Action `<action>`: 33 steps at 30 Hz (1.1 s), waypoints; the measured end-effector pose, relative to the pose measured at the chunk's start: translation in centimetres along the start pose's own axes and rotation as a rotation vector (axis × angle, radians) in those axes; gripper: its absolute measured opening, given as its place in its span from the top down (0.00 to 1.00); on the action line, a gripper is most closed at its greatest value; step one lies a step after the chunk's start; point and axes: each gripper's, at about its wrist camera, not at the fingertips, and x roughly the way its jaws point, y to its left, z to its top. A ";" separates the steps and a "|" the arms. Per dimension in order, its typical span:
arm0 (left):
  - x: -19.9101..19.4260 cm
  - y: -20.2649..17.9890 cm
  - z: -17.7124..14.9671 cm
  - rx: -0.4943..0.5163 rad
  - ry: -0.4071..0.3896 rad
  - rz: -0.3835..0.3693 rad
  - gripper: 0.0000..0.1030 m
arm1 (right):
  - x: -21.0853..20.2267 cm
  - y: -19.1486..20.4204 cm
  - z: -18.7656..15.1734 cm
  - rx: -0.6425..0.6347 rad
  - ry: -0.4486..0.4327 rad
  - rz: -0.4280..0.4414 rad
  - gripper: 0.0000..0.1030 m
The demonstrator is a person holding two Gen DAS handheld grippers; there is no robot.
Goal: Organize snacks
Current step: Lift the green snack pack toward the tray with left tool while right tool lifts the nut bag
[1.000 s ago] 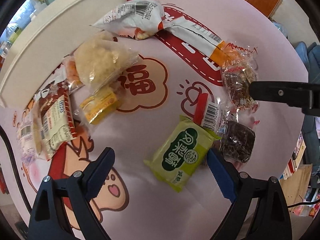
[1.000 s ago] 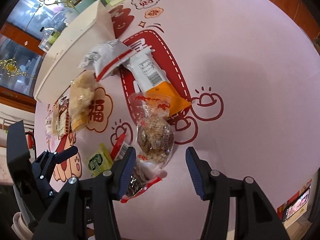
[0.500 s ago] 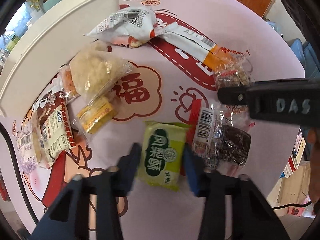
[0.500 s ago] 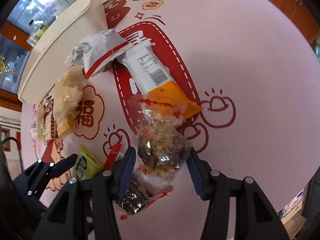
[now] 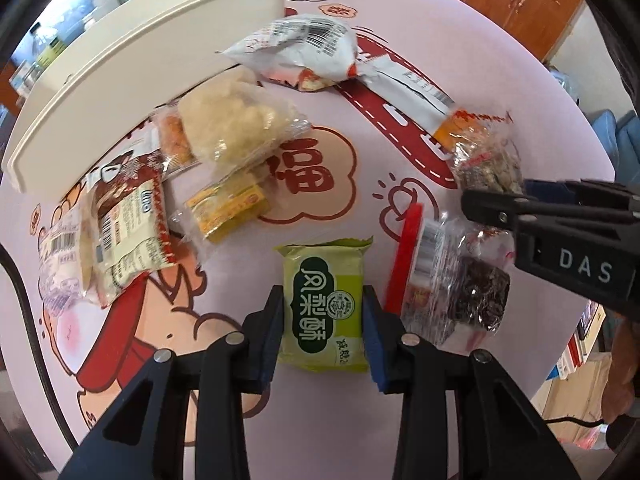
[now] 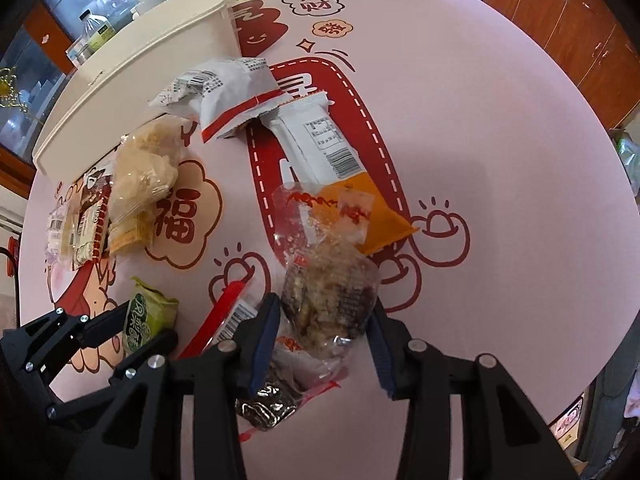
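Note:
A green snack packet [image 5: 320, 264] lies on the pink printed tablecloth [image 5: 460, 32], and my left gripper [image 5: 322, 308] is shut on it, a pad pressing each long side. The right wrist view shows that same packet [image 6: 148, 316] at the lower left. My right gripper [image 6: 323, 312] points down over a clear bag of brown nutty snack [image 6: 328, 276]. Its jaws are closing and both pads touch the bag's sides. Under it, partly hidden, lies a dark snack in a clear wrapper with a red strip [image 5: 476, 292].
A long cream bin [image 5: 140, 60] stands at the back left. Before it lie a white-and-red packet [image 5: 304, 52], a long white-and-orange packet [image 5: 412, 88], a pale puffed-snack bag [image 5: 232, 128], a yellow packet [image 5: 228, 204] and a brown-and-white packet [image 5: 128, 220]. Wooden cabinets [image 6: 580, 20] stand beyond the table.
My left gripper went from wide open to shut on the green packet, which turned lengthwise between the fingers. My right gripper moved over the nutty snack bag and its jaws narrowed onto it.

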 end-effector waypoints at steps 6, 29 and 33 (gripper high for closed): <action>-2.4 1.0 -1.2 -0.040 -0.039 0.007 0.66 | -2.0 -0.2 -0.8 0.016 -0.047 0.028 0.58; -15.0 1.2 -4.8 -0.182 -0.266 0.052 0.66 | -12.4 1.7 -4.3 -0.064 -0.221 0.174 0.58; -18.7 2.5 -4.4 -0.212 -0.337 0.081 0.66 | -14.0 2.8 -3.7 -0.088 -0.261 0.209 0.58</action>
